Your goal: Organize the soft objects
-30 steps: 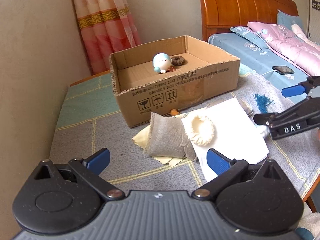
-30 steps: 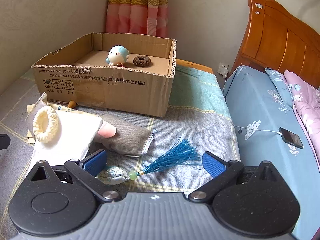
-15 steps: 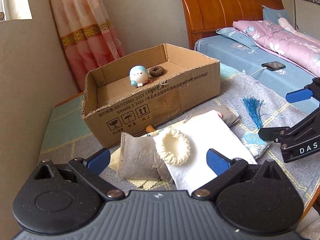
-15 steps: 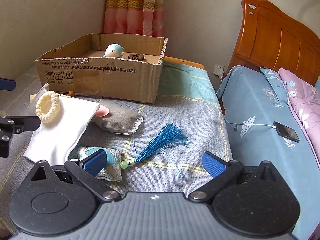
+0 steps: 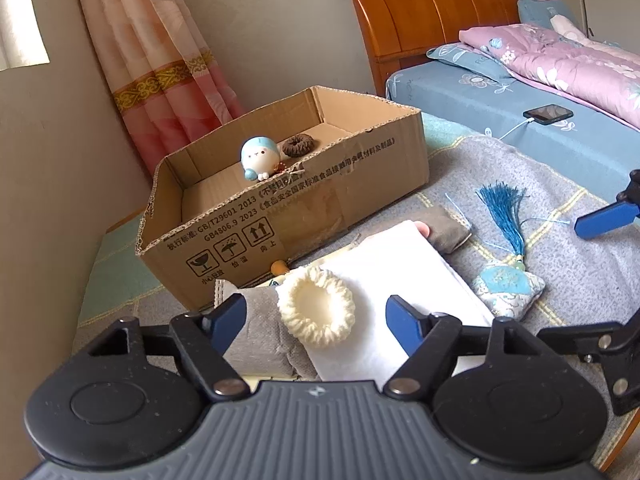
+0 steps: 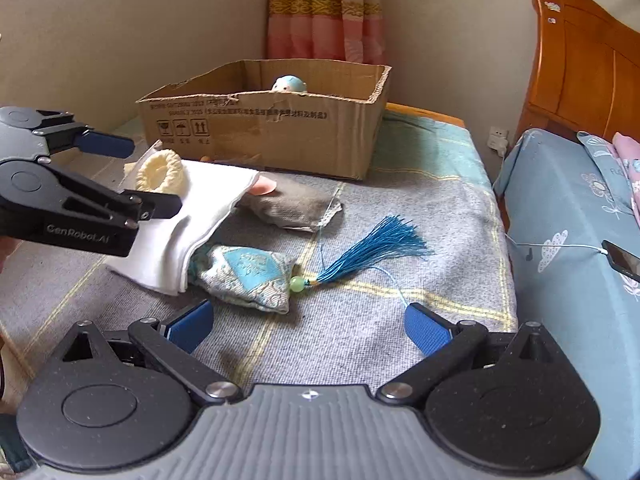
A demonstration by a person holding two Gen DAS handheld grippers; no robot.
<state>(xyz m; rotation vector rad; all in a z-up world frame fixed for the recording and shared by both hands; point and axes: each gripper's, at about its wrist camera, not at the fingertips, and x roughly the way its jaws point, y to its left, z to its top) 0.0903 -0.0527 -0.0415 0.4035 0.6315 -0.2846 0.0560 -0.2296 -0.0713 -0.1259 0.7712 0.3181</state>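
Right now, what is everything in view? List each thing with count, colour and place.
cardboard box: one, brown, back of the blanket
plush toy: one, blue-white, inside box
brown scrunchie: one, inside box
cream scrunchie: one, on white cloth
white cloth: one, in front of box
grey cloths: two, under white cloth
sachet: one, blue, tasselled, beside white cloth
phone: one, black, on bed
left tongs: closing around cream scrunchie
right tongs: open, near sachet
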